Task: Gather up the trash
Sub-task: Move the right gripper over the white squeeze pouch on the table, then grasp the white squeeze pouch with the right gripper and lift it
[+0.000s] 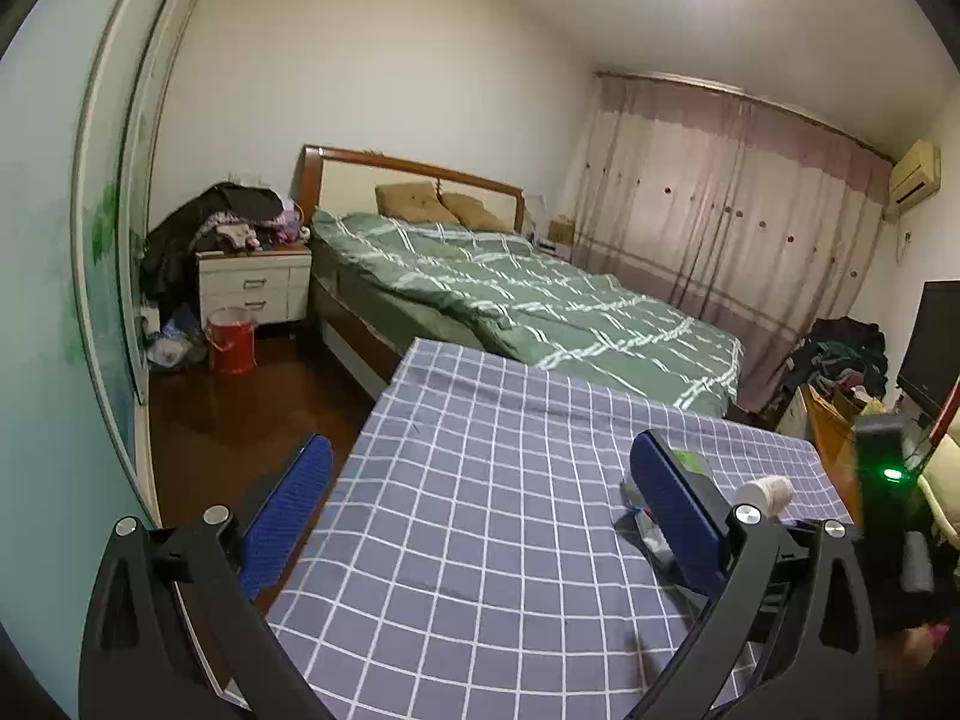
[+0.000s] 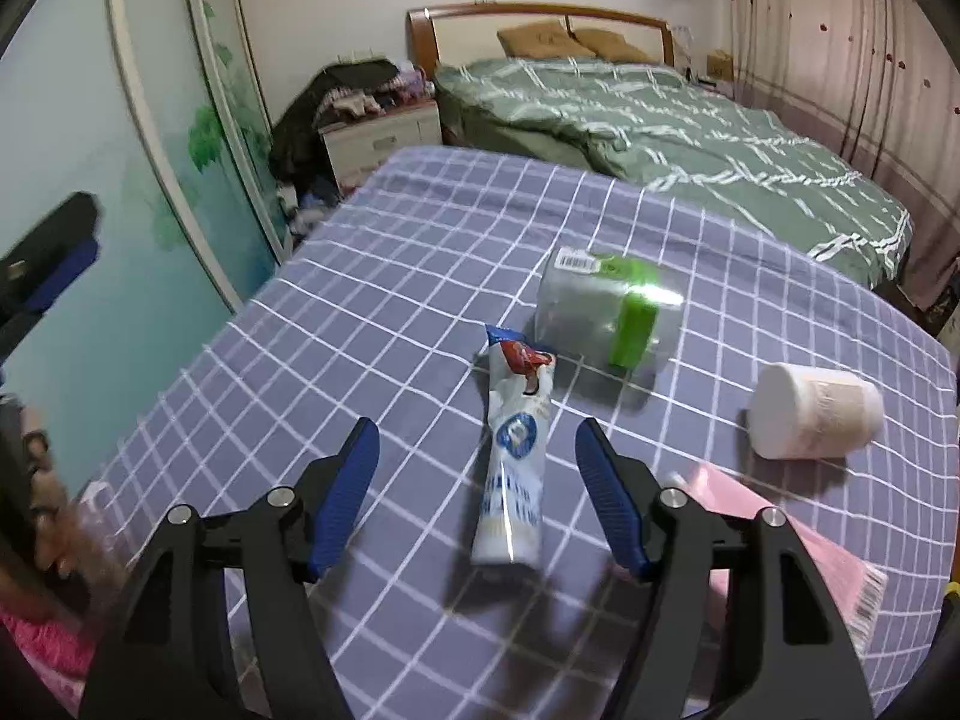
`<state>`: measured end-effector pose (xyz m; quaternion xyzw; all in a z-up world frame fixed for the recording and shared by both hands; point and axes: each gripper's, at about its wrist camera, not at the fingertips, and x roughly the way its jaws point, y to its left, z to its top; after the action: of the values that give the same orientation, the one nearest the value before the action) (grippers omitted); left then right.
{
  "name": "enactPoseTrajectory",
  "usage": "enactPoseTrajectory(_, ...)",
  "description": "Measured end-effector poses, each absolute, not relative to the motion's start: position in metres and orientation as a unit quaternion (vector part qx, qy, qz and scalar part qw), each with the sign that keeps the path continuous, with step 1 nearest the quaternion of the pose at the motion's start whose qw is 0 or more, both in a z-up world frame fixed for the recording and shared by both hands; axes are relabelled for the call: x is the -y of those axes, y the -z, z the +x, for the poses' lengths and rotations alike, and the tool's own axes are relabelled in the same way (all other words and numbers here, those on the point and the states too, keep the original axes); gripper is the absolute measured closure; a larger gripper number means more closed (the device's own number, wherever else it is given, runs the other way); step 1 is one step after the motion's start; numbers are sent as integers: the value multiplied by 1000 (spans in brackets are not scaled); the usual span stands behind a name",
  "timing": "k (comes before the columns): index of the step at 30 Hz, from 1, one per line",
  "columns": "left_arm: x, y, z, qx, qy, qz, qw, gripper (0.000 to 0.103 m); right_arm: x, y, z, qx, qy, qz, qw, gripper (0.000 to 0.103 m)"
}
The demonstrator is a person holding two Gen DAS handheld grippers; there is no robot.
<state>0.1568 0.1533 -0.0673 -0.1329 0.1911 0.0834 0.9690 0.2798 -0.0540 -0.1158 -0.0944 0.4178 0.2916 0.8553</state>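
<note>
Bed (image 1: 540,294): wooden headboard, green quilt with white stripes, soft and rumpled, beyond the table's far edge.

Table (image 2: 372,312): flat, covered in a purple-grey cloth with a white grid; weave matte, a few shallow creases.

Clear plastic jar with a green label band (image 2: 606,312): cylindrical, on its side on the cloth, barcode sticker on the upper end, glossy highlight on the band.

White round plastic tub (image 2: 810,411): on its side, lid end facing the camera, to the right of the jar and apart from it.

Pink flat packet (image 2: 828,564): barcode at its near corner, partly hidden behind the right finger.

White-and-blue foil sachet with a red printed top (image 2: 510,456): long, narrow, crinkled and shiny, lying flat on the cloth with its long axis running away from the camera; its far end is just beside the jar.

Right gripper (image 2: 477,441): black frame, blue ribbed pads. Pitched down toward the table; its fingers straddle the sachet's middle, one either side. Jaws parted, a clear gap of cloth visible between each pad and the sachet; nothing gripped.

Left gripper (image 1: 480,465): same build, held over the table's left edge, aimed shallowly toward the bed. Jaws spread wide, nothing between them. Its right finger hides part of the litter; the tub shows past it.
</note>
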Motion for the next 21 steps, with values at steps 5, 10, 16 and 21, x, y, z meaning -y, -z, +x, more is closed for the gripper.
enactPoseTrajectory(5, -146, 70, 157, -195, -78, -119, 970, 5, 39, 133, 293, -435, -263, -111, 854, 38)
enactPoseTrajectory(10, -141, 74, 159, -202, -73, -115, 970, 5, 32, 136, 301, -445, -255, -117, 851, 46)
enactPoseTrajectory(16, -141, 76, 163, -204, -76, -111, 970, 5, 20, 145, 300, -464, -258, -133, 837, 69)
enactPoseTrajectory(21, -139, 79, 165, -209, -76, -109, 969, 5, 24, 140, 294, -453, -263, -122, 843, 81)
